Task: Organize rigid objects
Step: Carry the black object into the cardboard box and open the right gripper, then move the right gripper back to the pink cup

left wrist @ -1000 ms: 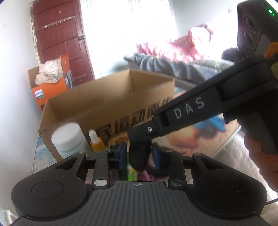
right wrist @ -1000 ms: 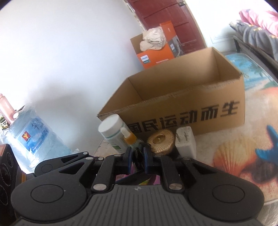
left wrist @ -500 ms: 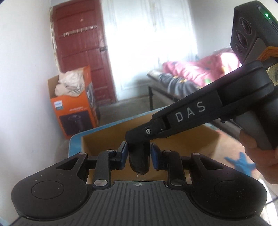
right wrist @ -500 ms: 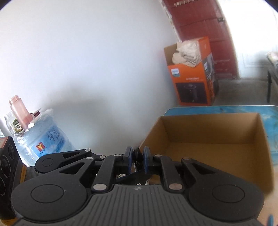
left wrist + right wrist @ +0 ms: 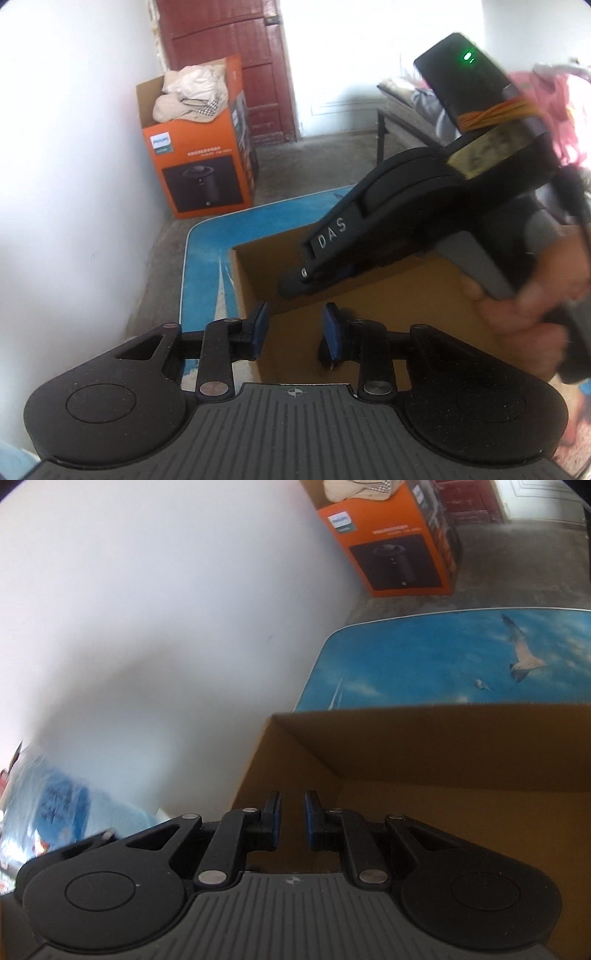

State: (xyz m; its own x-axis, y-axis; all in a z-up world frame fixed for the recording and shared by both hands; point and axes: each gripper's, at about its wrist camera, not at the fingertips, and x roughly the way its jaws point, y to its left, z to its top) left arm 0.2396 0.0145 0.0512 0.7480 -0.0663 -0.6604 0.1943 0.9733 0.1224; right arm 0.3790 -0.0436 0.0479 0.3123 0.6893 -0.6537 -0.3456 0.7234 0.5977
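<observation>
Here both grippers hang over the open cardboard box (image 5: pixel 388 295), which sits on a table (image 5: pixel 203 251) printed with blue sky and gulls. The left gripper (image 5: pixel 295 334) points down into the box near its left wall, jaws spread wide with nothing between the blue pads (image 5: pixel 261 325). In the left wrist view the right gripper (image 5: pixel 295 284) reaches in from the upper right, tilted down toward the box's interior, its handle gripped by the person's right hand (image 5: pixel 524 310). The right wrist view shows the right gripper's own jaws parted by a narrow gap, holding nothing, over the box's near left corner. Whatever lies on the box floor is hidden behind the grippers. An orange Philips carton (image 5: pixel 199 155) stands against the wall beyond the table, with pale cloth heaped on top.
</observation>
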